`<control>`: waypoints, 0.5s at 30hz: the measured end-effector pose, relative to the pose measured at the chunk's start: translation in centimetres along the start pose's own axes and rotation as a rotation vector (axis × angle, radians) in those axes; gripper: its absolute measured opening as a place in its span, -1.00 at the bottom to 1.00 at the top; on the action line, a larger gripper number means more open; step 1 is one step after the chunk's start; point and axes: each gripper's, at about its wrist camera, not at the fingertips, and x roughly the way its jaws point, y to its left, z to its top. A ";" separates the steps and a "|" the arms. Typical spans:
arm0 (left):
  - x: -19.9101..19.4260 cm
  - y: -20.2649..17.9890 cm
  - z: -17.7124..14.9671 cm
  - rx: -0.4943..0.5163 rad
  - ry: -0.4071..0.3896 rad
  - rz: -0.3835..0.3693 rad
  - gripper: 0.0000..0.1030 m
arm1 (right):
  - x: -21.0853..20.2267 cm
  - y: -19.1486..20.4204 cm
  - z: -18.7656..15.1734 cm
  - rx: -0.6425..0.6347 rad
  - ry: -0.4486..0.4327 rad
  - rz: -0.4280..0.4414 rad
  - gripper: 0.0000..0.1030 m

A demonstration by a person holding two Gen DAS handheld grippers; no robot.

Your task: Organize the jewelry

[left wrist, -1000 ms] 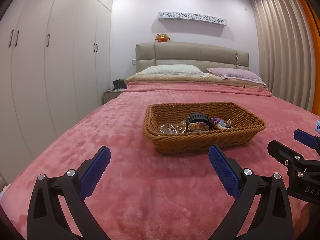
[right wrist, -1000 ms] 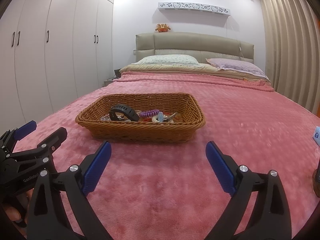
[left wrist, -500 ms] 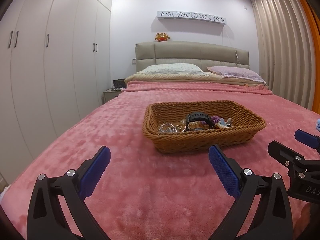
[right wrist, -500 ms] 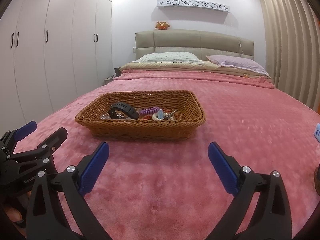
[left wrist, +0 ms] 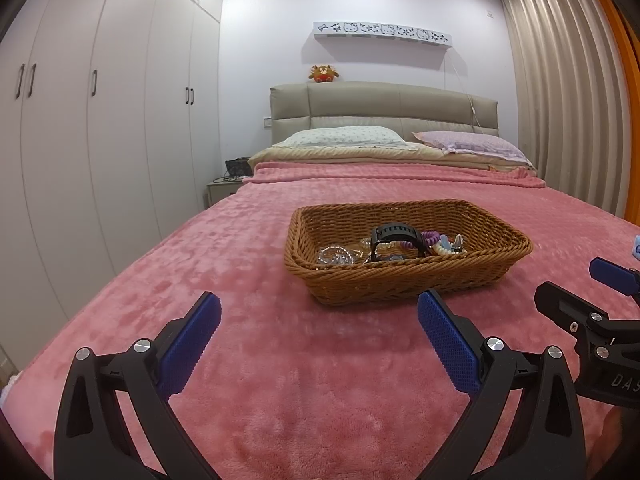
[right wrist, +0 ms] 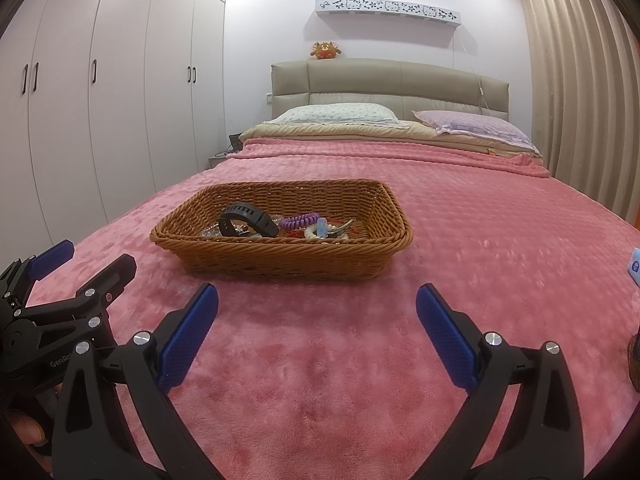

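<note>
- Compared with one second ago, almost nothing has changed: in the right wrist view the wicker basket [right wrist: 280, 232] sits a little lower and nearer, so we think our right gripper [right wrist: 316, 334] rose and tipped slightly; the left view is nearly the same.
- For the task this means no piece was moved in this second. The jewelry is all inside the basket on the pink blanket [left wrist: 280, 380]: a black watch [left wrist: 394, 238], a purple coil band [right wrist: 300, 220], clear beads [left wrist: 334, 255] and pale pieces mixed together.
- Such a pile fits both jewelry just collected and jewelry waiting for sorting; we cannot tell which.
- Our left gripper [left wrist: 318, 342] is wide open and holds nothing, hovering before the basket.
- The right gripper is also wide open and empty, beside the left one.
</note>
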 end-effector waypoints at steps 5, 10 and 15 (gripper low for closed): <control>0.0 0.0 0.0 0.000 0.000 0.000 0.85 | 0.0 0.0 0.0 -0.001 0.000 0.000 0.84; 0.1 0.0 0.0 0.000 0.003 0.000 0.85 | 0.0 0.0 0.0 -0.001 0.000 0.000 0.84; 0.2 0.2 -0.2 0.000 0.006 -0.001 0.85 | 0.0 0.0 0.0 0.000 0.001 0.002 0.84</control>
